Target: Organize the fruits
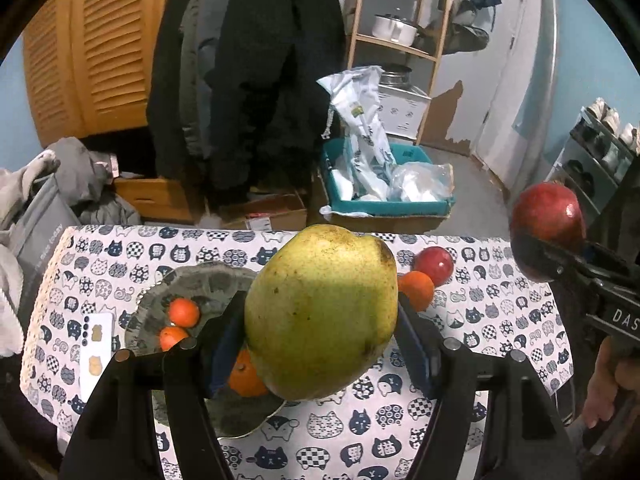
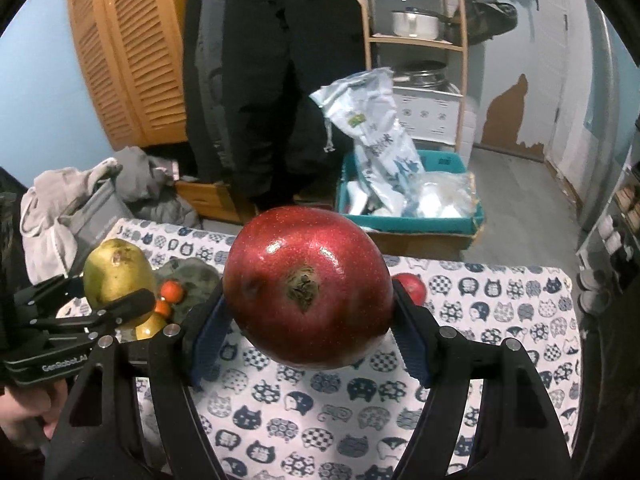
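Note:
My left gripper (image 1: pixel 320 340) is shut on a big yellow-green pear (image 1: pixel 320 312) and holds it above the near right rim of a grey plate (image 1: pixel 208 284). Three small oranges (image 1: pixel 183 312) lie on the plate. My right gripper (image 2: pixel 308 320) is shut on a red pomegranate (image 2: pixel 308 292) and holds it above the cat-print tablecloth (image 2: pixel 360 408). In the left wrist view the pomegranate (image 1: pixel 548 220) and right gripper show at the right. In the right wrist view the pear (image 2: pixel 118 276) and plate (image 2: pixel 196 276) show at the left.
A red apple (image 1: pixel 435 265) and an orange (image 1: pixel 417 289) lie on the cloth behind the pear; the apple also shows in the right wrist view (image 2: pixel 410 286). A white card (image 1: pixel 95 344) lies left of the plate. A teal box (image 1: pixel 384 196), coats and a shelf stand beyond the table.

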